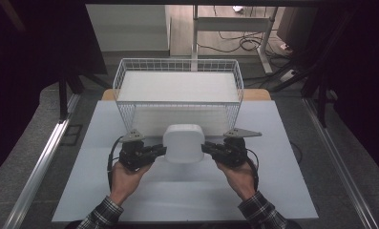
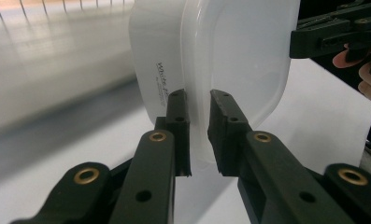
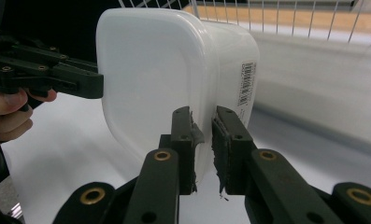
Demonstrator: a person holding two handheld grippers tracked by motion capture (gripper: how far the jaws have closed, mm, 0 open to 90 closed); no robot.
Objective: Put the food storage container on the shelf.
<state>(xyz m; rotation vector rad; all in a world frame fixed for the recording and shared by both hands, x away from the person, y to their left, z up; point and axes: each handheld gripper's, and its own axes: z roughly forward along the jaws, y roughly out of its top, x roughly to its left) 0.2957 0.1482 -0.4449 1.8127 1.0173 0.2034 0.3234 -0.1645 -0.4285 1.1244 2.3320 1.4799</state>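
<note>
A white plastic container (image 1: pixel 183 143) with rounded corners hangs between my two grippers, just in front of the wire basket (image 1: pixel 121 78). My left gripper (image 1: pixel 162 150) is shut on its left rim, and my right gripper (image 1: pixel 205 148) is shut on its right rim. In the left gripper view the jaws (image 2: pixel 199 135) pinch the container's flange (image 2: pixel 230 60), with printed text on its side. In the right gripper view the jaws (image 3: pixel 203 144) clamp the opposite rim of the container (image 3: pixel 150 79), which carries a barcode label. The other gripper (image 3: pixel 57 74) grips the far side.
The white wire basket stands at the back of the pale table mat (image 1: pixel 187 195), its floor bare. A metal rail (image 1: pixel 44 157) runs along the left side and another along the right. Table legs and cables lie beyond the basket.
</note>
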